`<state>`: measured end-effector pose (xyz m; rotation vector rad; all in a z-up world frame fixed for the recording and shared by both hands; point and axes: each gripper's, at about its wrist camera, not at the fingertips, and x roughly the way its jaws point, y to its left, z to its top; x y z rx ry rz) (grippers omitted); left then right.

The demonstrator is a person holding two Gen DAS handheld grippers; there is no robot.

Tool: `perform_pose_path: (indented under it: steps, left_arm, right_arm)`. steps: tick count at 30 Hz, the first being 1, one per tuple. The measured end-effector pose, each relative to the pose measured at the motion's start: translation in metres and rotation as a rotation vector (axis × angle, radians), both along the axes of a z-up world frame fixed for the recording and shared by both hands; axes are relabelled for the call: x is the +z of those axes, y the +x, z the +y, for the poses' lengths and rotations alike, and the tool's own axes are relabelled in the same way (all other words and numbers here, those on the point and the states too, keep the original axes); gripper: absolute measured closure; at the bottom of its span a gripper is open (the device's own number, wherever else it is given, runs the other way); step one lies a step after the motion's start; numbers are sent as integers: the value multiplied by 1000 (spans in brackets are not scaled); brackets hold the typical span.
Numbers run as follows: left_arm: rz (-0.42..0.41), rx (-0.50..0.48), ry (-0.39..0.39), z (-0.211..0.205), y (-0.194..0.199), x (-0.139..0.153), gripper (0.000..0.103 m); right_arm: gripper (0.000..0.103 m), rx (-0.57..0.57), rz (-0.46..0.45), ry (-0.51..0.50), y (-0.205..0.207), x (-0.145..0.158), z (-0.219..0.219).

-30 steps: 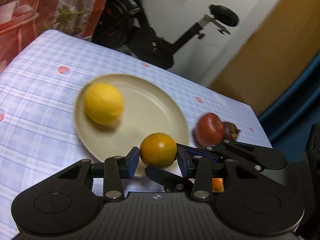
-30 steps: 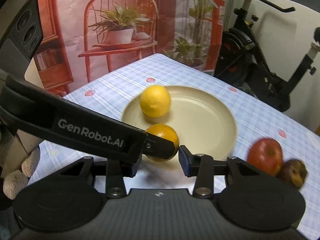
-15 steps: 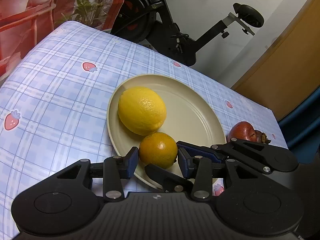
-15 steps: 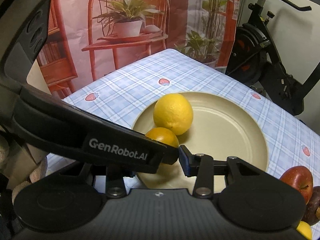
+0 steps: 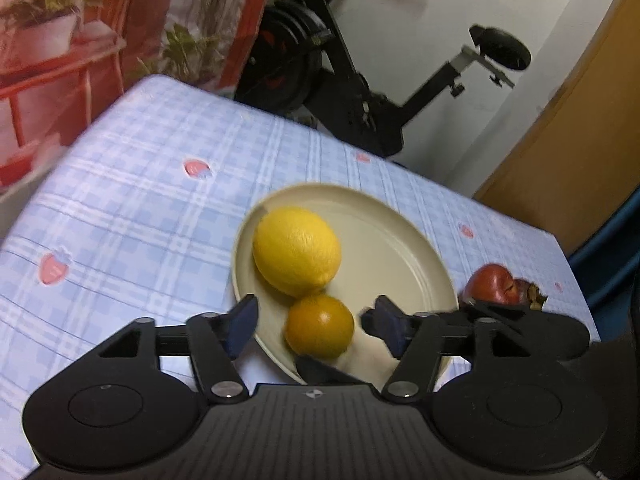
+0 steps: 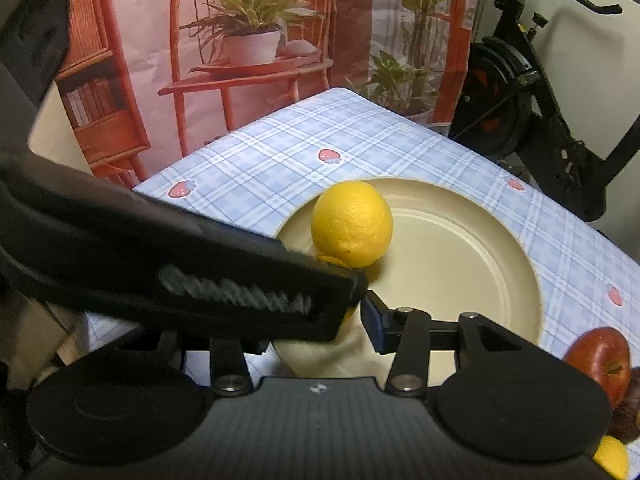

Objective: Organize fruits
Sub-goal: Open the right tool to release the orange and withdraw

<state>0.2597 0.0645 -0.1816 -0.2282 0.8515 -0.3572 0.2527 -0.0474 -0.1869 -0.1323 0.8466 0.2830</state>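
The left gripper (image 5: pixel 310 322) is angling steeply down over the near rim of the round cream-coloured plate (image 5: pixel 400 240). Its jaws have just been opening; the blue pads are now standing clear on either side of the small round orange (image 5: pixel 319 326), with a visible gap at each side, so nothing is being gripped. The orange is sitting on the plate's near edge, touching the larger yellow lemon (image 5: pixel 297 250) just behind it.

The right gripper (image 6: pixel 312 320) is pointing down at the same near edge of the plate (image 6: pixel 460 248). Its jaws have also just been opening. Only its right blue pad is showing; the left gripper's black finger (image 6: pixel 200 268) is crossing in front and hiding the left pad, along with most of the orange, so whether anything is being touched between them cannot be told. The lemon (image 6: pixel 352 224) is lying just beyond.

A red apple (image 5: pixel 490 284) is resting on the blue checked strawberry-print tablecloth (image 5: pixel 140 208), just beside the plate, with a dark brownish fruit (image 5: pixel 528 290) touching it.
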Motion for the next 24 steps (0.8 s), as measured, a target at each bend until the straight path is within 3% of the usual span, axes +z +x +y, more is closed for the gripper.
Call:
perform_pose_path:
  steps: [2,7,15,24]
  left_arm:
    - [-31,18,5,3,-5,9,32]
    - [-103,53,26,-2,-19,29,32]
    - [-212,71,74,-35,-57,47,32]
    - [-189,-7,45,-59,-81,29,33]
  right_arm:
    - [42,-13,-13,31,-9,6,-8]
    - [42,-63,-75,46,-44,22,-31]
    - [42,-236,-192,60,-113,37,-78]
    - [42,-288,-184,47,-162,25,-99]
